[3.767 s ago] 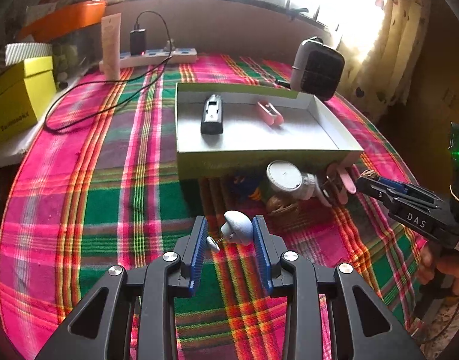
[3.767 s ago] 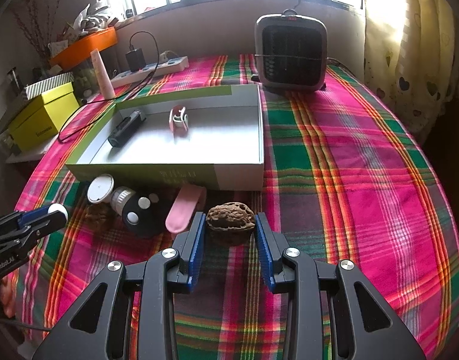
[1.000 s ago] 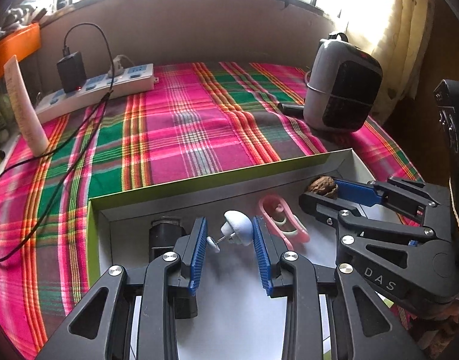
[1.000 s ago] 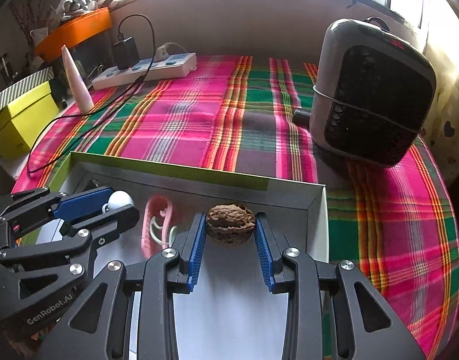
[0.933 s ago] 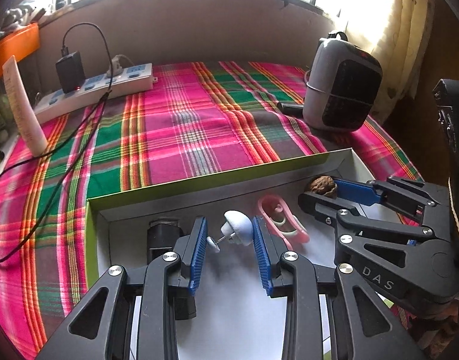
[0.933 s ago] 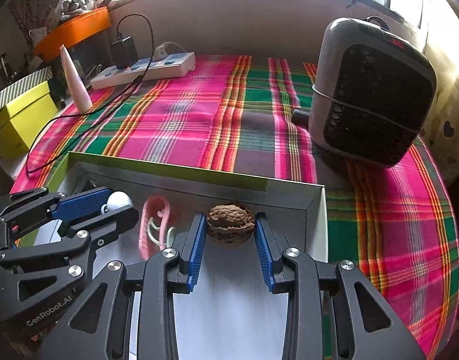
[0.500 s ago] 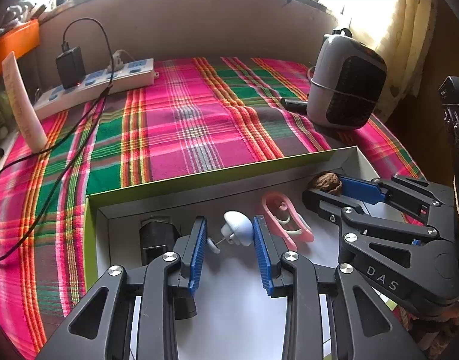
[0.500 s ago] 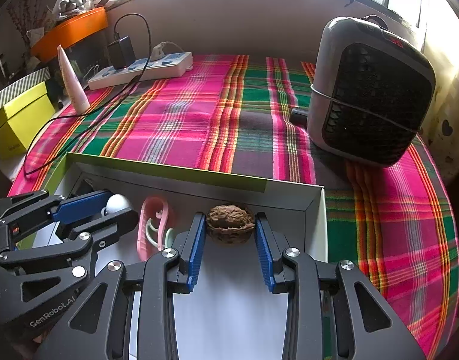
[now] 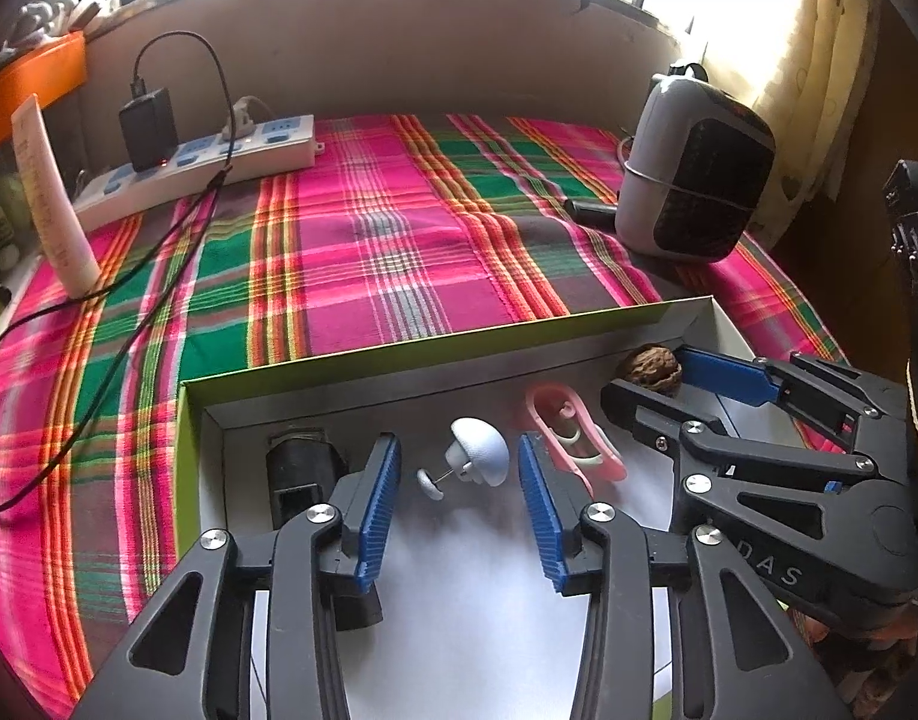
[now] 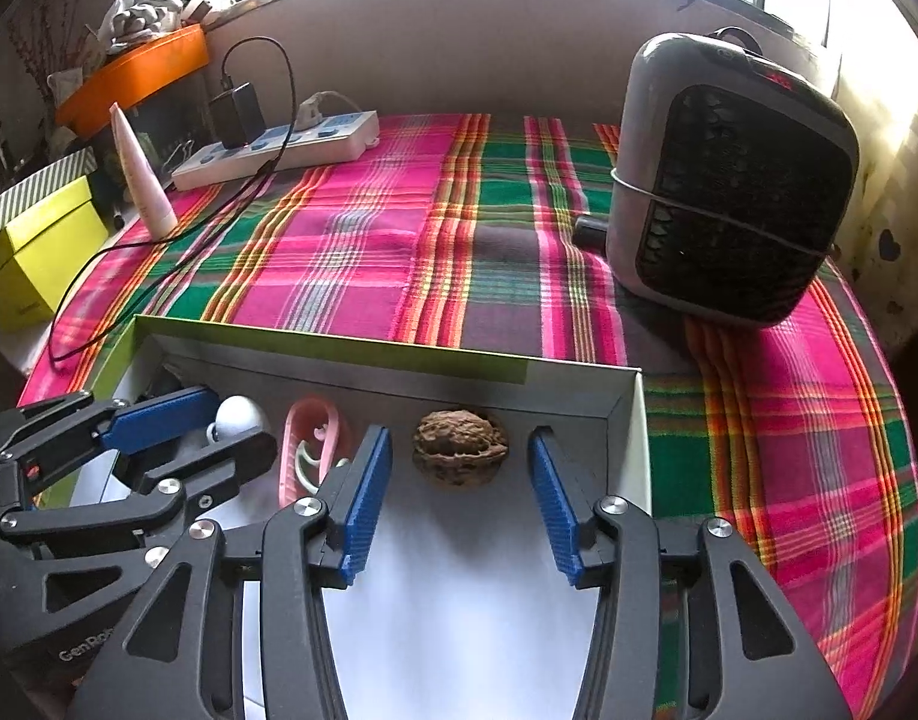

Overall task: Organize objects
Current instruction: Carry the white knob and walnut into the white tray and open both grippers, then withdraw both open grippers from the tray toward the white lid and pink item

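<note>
A white mushroom-shaped knob (image 9: 476,453) lies on the floor of the shallow white box (image 9: 435,354), between the blue pads of my left gripper (image 9: 459,468). The pads stand clear of it and the jaws are opening. In the right wrist view a brown walnut (image 10: 459,447) rests in the box's far right corner, between the pads of my right gripper (image 10: 461,456), which are also off it and opening. A pink clip (image 9: 570,435) lies between the two items. A black rectangular device (image 9: 300,474) sits at the box's left end, partly behind my left finger.
The box (image 10: 393,360) has a green outer rim and sits on a pink and green plaid cloth (image 10: 369,240). A grey fan heater (image 10: 729,180) stands behind it on the right. A power strip (image 9: 201,174) with cable, a pink tube (image 9: 51,204) and a yellow box (image 10: 33,246) are at the left.
Both grippers have let go: the pads moved apart, leaving the white knob and the walnut resting on the box floor. Neither hand has shifted.
</note>
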`<state>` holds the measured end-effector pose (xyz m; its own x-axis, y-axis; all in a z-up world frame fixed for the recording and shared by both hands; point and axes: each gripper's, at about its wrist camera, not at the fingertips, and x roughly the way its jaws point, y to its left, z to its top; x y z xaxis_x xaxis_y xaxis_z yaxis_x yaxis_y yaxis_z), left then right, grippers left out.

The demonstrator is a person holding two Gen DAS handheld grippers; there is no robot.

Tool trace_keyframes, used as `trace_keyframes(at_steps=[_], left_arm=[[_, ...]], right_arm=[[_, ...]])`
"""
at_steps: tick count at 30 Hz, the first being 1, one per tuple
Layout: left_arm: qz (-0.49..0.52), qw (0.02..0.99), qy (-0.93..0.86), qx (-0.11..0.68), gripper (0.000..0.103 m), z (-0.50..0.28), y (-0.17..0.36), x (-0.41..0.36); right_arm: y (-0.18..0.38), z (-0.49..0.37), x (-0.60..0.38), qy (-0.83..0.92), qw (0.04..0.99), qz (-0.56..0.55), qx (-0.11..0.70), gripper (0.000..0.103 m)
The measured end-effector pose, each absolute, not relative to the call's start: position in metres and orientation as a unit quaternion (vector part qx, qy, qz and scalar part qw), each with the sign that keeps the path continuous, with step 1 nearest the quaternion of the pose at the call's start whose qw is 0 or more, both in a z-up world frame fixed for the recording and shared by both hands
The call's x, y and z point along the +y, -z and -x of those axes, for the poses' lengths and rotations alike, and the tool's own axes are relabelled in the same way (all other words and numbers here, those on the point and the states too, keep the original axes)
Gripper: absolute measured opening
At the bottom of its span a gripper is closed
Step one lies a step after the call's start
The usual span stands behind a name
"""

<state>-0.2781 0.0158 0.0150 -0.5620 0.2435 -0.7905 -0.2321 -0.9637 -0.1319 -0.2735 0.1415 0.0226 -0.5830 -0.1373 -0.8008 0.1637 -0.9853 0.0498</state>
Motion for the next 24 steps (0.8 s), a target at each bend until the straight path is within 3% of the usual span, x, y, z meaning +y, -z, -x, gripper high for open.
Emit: trace_keyframes(at_steps=[24], left_arm=[[0.423,0.118,-0.898,-0.010,0.044,0.234,-0.041,0.011]], right_arm=[[-0.043,0.237,0.147,0.900,0.081,-0.428,-0.004,0.049]])
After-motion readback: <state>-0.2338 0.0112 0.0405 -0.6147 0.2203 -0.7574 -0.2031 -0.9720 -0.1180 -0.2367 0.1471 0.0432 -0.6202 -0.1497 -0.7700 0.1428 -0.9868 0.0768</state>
